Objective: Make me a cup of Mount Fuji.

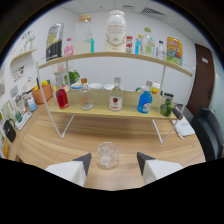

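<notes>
Spreading beyond the gripper (113, 159) is a wooden worktop (50, 145), and on it, further ahead, stands a white wire shelf rack (115, 57) with two wooden tiers. Its lower tier carries a red bottle (62, 98), two clear bottles (86, 95) and (116, 95), a blue bottle (144, 102) and a dark green one (166, 106); taller containers line the top tier. Just ahead of the fingers, centred on the gap between them, a clear glass cup (107, 154) rests on the worktop. The gripper is spread wide, touching nothing.
</notes>
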Demonstrator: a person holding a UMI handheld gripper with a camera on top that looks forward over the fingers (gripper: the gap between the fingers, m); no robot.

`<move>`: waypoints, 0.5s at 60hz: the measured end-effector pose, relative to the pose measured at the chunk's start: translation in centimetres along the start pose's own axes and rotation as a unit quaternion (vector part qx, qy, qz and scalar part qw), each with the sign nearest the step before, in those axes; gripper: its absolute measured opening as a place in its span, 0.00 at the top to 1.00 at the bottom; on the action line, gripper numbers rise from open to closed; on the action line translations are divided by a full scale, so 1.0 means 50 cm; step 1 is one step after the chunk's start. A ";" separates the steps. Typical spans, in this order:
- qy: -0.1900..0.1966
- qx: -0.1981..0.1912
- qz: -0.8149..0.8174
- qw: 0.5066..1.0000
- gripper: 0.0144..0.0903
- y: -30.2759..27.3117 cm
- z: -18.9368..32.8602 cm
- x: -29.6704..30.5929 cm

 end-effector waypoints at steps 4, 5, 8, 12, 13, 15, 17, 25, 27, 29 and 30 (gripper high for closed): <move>0.004 0.000 -0.002 1.000 0.07 0.003 -0.001 0.000; 0.006 -0.001 -0.003 1.000 0.07 0.003 -0.001 0.000; 0.010 -0.001 -0.005 1.000 0.07 0.006 -0.004 0.000; 0.015 -0.001 -0.005 1.000 0.07 0.012 -0.010 -0.002; 0.016 -0.001 -0.004 1.000 0.07 0.015 -0.012 -0.005; 0.015 0.001 0.000 1.000 0.07 0.019 -0.016 -0.011; 0.015 0.004 0.004 1.000 0.07 0.023 -0.020 -0.021; 0.012 0.041 0.014 0.999 0.07 0.012 -0.031 -0.073; 0.011 0.056 0.015 0.998 0.07 0.000 -0.032 -0.086; 0.008 0.075 0.016 0.997 0.07 -0.017 -0.030 -0.102; 0.007 0.085 0.016 0.996 0.07 -0.027 -0.029 -0.109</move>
